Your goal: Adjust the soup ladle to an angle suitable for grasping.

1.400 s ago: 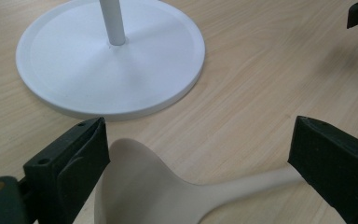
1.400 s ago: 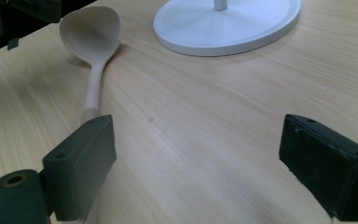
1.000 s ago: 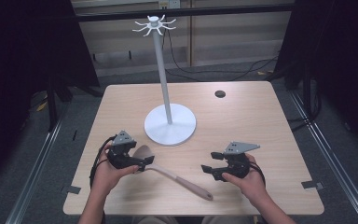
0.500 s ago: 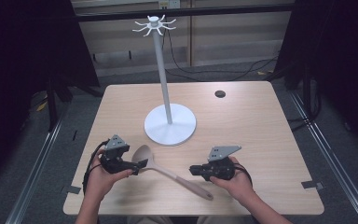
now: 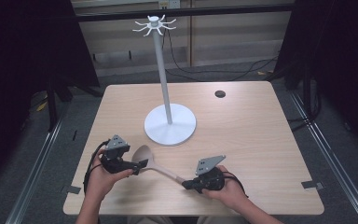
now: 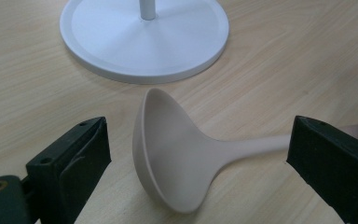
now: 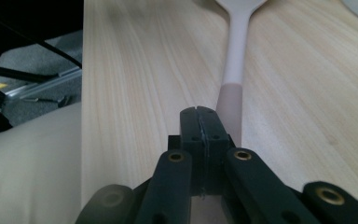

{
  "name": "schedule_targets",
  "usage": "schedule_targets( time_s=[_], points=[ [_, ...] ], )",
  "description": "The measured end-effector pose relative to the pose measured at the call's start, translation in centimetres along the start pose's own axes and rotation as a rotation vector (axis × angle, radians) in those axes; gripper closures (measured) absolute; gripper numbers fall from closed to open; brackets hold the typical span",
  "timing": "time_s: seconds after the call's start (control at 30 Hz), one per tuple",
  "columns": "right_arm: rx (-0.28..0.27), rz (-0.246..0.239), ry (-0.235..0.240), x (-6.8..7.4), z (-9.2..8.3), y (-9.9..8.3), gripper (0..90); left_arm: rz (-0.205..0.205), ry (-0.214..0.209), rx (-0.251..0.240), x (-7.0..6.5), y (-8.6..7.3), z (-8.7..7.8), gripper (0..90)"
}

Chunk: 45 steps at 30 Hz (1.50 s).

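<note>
A pale beige spoon (image 5: 161,167) lies on the wooden table, bowl toward the white stand (image 5: 169,125). My left gripper (image 5: 141,165) is open, and the spoon's bowl (image 6: 168,154) sits between its wide-apart jaws without touching them. At the handle's near end my right gripper (image 5: 187,184) is low over the table. Its jaws have just been closing and now press together with nothing between them (image 7: 199,126). The spoon handle (image 7: 237,56) runs past just to their right. The handle's tip is hidden behind the gripper.
The stand's round base (image 6: 144,37) is just beyond the spoon, and its tall pole ends in a ring of hooks (image 5: 154,22). A small black disc (image 5: 220,94) lies at the table's far right. The table's near edge is close to both hands.
My right gripper has moved left and toward the near edge, down to the spoon handle's end, and its jaws have closed. The left gripper and the spoon have stayed put.
</note>
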State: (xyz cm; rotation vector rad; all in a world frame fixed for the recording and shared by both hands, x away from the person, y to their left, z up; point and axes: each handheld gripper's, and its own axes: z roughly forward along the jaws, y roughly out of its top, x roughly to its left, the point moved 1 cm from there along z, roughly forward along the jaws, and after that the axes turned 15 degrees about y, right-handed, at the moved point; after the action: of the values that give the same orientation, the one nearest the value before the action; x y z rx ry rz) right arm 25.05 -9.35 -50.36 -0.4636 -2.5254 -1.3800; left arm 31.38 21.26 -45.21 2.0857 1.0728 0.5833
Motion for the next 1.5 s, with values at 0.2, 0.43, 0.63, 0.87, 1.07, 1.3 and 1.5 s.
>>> schedule_targets(
  time_s=[0.2, 0.43, 0.63, 0.87, 1.07, 1.3, 1.5],
  points=[
    [0.009, 0.004, 0.004, 0.0, 0.1, 0.0, 90.0, -0.003, 0.003, 0.005, 0.0, 0.0, 0.1, 5.6],
    [0.067, -0.007, 0.007, 0.3, 0.9, -0.3, 90.0, 0.004, 0.001, 0.001, 0.0, 0.1, 0.1, 5.7],
    [0.073, -0.012, -0.017, 0.1, 0.6, -0.3, 90.0, 0.003, 0.001, 0.001, 0.0, 0.1, 0.2, 5.8],
    [0.089, 0.009, -0.048, -0.1, 0.0, -0.5, 90.0, 0.005, -0.002, -0.003, -0.1, 0.3, 0.3, 5.9],
    [0.074, 0.034, -0.093, -0.9, -1.3, -1.0, 90.0, 0.014, 0.0, -0.004, -0.2, 0.5, 0.3, 6.0],
    [0.055, 0.06, -0.142, -1.5, -2.1, -1.4, 90.0, 0.024, -0.007, -0.008, -0.5, 0.9, 0.5, 6.0],
    [0.035, 0.078, -0.189, -2.3, -2.9, -1.7, 90.0, 0.039, -0.014, -0.008, -0.6, 1.1, 0.7, 6.0]
  ],
)
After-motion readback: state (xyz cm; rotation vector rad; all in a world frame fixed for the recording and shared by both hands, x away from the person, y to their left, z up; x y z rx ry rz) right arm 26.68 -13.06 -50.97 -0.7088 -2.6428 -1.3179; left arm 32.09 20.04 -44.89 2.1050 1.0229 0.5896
